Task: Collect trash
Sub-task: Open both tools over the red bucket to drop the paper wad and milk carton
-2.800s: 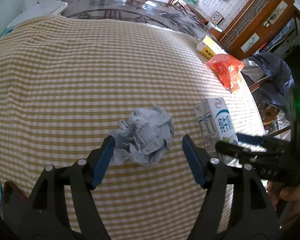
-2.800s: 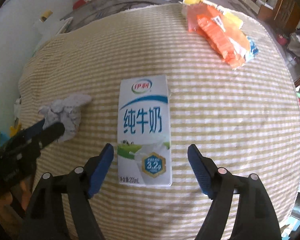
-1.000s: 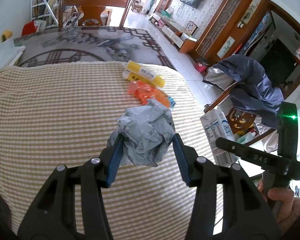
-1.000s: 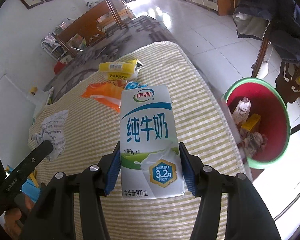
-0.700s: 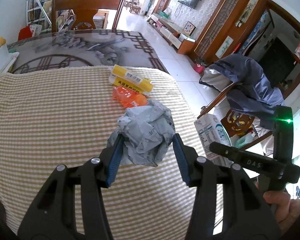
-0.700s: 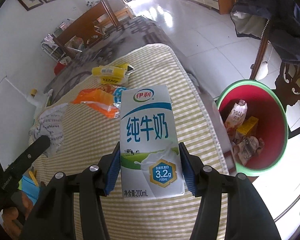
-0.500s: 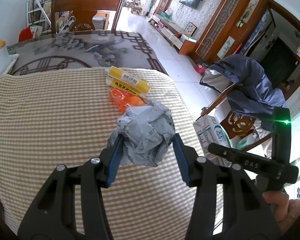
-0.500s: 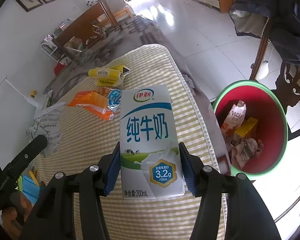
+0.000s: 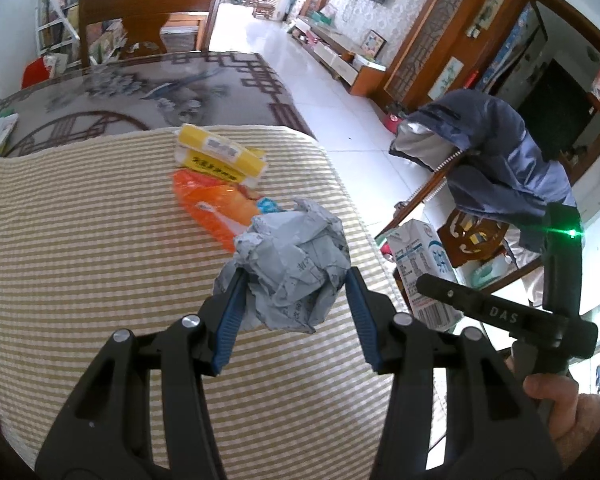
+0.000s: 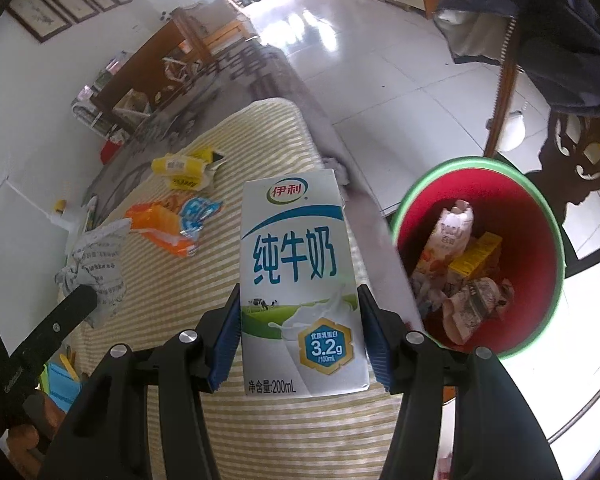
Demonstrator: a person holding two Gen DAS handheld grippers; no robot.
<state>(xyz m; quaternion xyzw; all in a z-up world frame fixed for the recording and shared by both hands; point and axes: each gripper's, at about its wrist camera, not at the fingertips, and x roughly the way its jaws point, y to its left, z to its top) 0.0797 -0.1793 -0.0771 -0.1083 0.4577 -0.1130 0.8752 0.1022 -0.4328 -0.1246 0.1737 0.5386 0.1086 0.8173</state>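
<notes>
Left claw (image 9: 294,306) clamping crumpled paper (image 9: 292,268), right claw (image 10: 296,330) gripping milk carton (image 10: 298,280), both seemingly pitched downward.

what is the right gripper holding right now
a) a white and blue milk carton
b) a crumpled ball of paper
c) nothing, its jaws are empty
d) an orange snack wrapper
a: in the right wrist view the right gripper has its blue pads pressed on both sides of the milk carton, held up off the striped tablecloth near the red bin.

The milk carton (image 10: 300,280) reads 伊利, 纯牛奶, 3.2g, 200mL (right tongs (image 9: 500,312) marked DAS).
</notes>
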